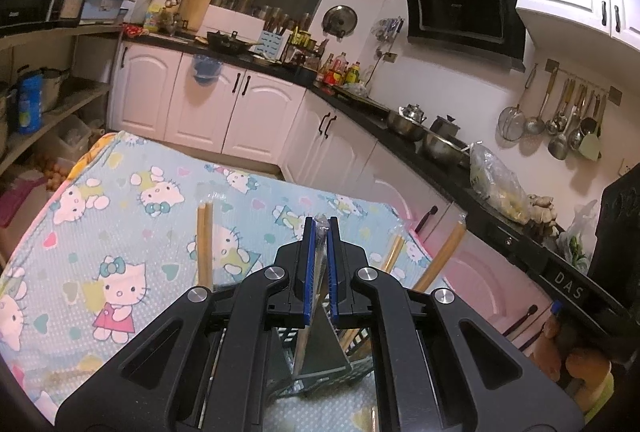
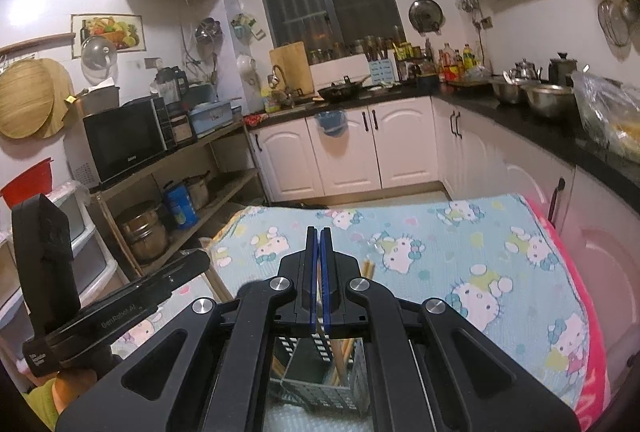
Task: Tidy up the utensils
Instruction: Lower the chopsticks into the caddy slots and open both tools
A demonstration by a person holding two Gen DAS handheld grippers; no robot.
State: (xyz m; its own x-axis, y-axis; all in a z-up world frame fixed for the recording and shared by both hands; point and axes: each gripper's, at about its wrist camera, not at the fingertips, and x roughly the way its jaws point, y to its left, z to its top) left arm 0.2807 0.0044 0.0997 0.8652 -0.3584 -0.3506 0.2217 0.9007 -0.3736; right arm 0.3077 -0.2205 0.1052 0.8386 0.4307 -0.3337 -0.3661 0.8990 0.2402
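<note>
The left tongs (image 1: 321, 222) pinch a thin utensil in a clear wrapper (image 1: 318, 252). I cannot tell what kind it is. Its top pokes up between the blue pads, and its long body hangs down and a bit slanted, into a dark holder with holes in its sides (image 1: 320, 364) that sits right under the tongs. So the holder lies straight below, and I think the next move is down.

The right tongs (image 2: 319, 232) are pressed together too. A wooden stick, likely a chopstick (image 2: 318, 282), shows in the thin gap between the pads, so they seem to pinch it, though the view is tight. The same holder (image 2: 320, 372) sits just under these tongs as well, with more wooden sticks (image 2: 342, 356) leaning inside it. Both hands look about as close to it.

More wrapped sticks (image 1: 205, 244) stand up just beside the left tongs.

The tabletop (image 1: 120, 211) has a light blue cloth with cartoon cats. Around it is a kitchen with white cupboards (image 2: 348, 147), a dark counter (image 2: 540, 127) with pots, and a microwave (image 2: 128, 139) on a shelf.
</note>
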